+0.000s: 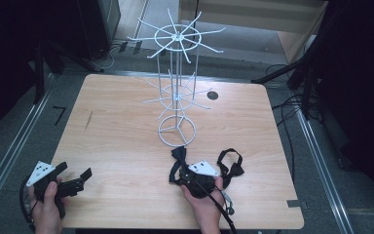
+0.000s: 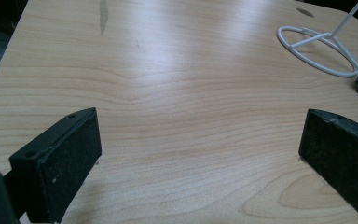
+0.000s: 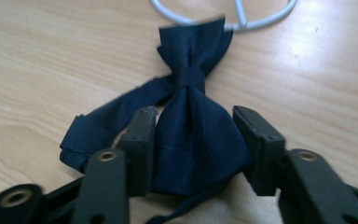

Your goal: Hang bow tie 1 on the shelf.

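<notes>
Light wood-grain worktop (image 1: 126, 131) with rounded corners. White wire display rack (image 1: 177, 87) with two tiers of radiating hooks stands near the middle, its ring base (image 3: 223, 21) on the wood. Dark navy fabric bow tie (image 3: 193, 116) lies on the worktop just in front of that base, far wing touching or overlapping the ring; its strap (image 3: 107, 123) trails off to one side. A second black strap loop (image 1: 230, 163) lies beside the right hand in the high view.

Right gripper (image 1: 195, 178), held in right hand (image 1: 205, 207), fingers (image 3: 140, 140) part-open, straddling the near wing of the bow tie, one either side; whether the pads touch the cloth, cannot tell.

Left gripper (image 1: 73, 178), in left hand (image 1: 46, 209), sits at the near left worktop corner, fingers (image 2: 60, 158) spread wide apart, released, bare wood between them.
</notes>
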A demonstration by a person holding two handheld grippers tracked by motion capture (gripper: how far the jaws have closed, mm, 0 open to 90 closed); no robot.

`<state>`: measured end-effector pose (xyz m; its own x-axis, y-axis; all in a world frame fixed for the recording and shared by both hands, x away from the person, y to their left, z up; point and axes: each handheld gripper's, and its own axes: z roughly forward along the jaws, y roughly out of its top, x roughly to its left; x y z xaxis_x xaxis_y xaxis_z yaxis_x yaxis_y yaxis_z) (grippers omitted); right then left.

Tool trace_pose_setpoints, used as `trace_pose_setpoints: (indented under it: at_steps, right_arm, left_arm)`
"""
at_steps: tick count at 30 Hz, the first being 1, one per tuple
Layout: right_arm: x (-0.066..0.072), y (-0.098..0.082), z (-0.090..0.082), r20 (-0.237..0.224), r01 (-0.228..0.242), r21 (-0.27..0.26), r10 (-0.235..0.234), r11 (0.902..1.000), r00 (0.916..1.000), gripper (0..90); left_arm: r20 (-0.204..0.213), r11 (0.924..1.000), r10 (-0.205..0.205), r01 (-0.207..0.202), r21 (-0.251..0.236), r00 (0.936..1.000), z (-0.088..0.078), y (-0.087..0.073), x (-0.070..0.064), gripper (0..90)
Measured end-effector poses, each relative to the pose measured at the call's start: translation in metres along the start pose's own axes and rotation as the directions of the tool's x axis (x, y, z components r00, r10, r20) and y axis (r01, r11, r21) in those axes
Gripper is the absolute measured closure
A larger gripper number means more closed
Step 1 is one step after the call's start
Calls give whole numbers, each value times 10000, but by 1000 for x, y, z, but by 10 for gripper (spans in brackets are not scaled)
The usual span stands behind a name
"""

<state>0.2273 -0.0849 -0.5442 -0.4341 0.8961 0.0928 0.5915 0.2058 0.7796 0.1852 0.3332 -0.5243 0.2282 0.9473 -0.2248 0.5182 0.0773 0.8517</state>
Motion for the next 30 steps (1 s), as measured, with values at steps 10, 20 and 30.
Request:
trace_pose_setpoints:
  at_steps: [10, 20, 30]
  right_arm:
    - [-1, -3, -4, 148, 328, -84, -327, 9994, 9994, 791]
    - [-4, 1, -23, 207, 608, -1779, -581, 9822, 9981, 821]
    - [-3, 14, -45, 322, 951, -2986, -896, 9496, 9955, 821]
  left_arm:
    - [-15, 10000, -2, 2, -12, 10000, 0, 0, 0, 0]
    - [-3, 10000, -13, 13, -1, 10000, 0, 0, 0, 0]
    - [-8, 10000, -11, 11, 3, 10000, 0, 0, 0, 0]
